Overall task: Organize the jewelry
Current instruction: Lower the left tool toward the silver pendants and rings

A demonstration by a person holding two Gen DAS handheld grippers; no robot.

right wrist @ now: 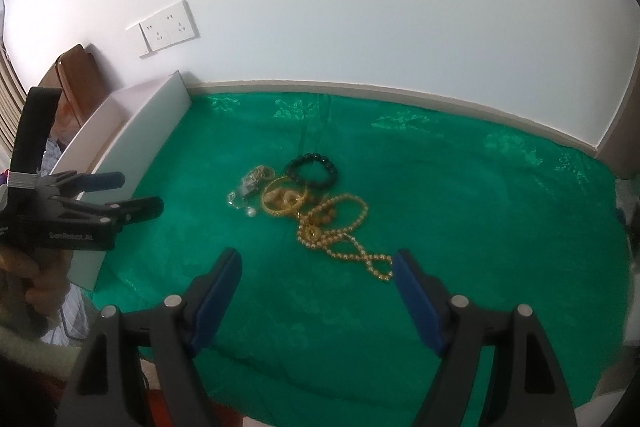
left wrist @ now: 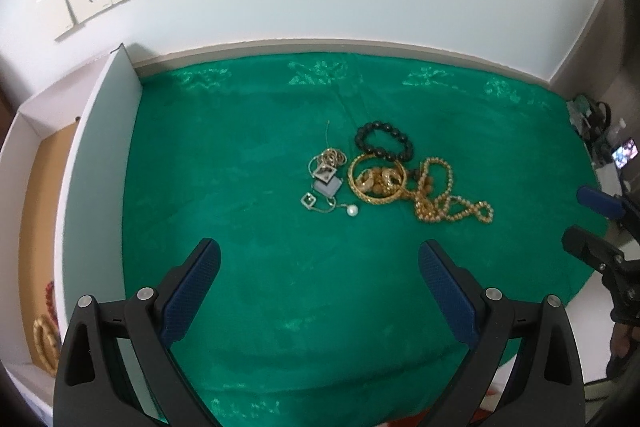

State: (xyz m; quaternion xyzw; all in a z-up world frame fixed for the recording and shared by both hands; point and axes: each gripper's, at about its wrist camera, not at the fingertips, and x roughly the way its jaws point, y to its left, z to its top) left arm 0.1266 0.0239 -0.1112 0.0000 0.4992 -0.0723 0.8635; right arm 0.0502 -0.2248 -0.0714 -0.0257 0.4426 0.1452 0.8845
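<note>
Left wrist view: the left gripper (left wrist: 319, 261) hangs wide open and empty above a green cloth (left wrist: 240, 227), short of the heaped jewelry: a black bead bracelet (left wrist: 384, 141), a gold bangle (left wrist: 376, 183), a gold bead necklace (left wrist: 452, 203).

Right wrist view: the right gripper (right wrist: 318, 269), also spread wide and empty, has the necklace's end by its right fingertip; a white cardboard box (right wrist: 140, 135) stands left.

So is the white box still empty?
No. The white box already holds a gold bracelet and some red beads.
</note>
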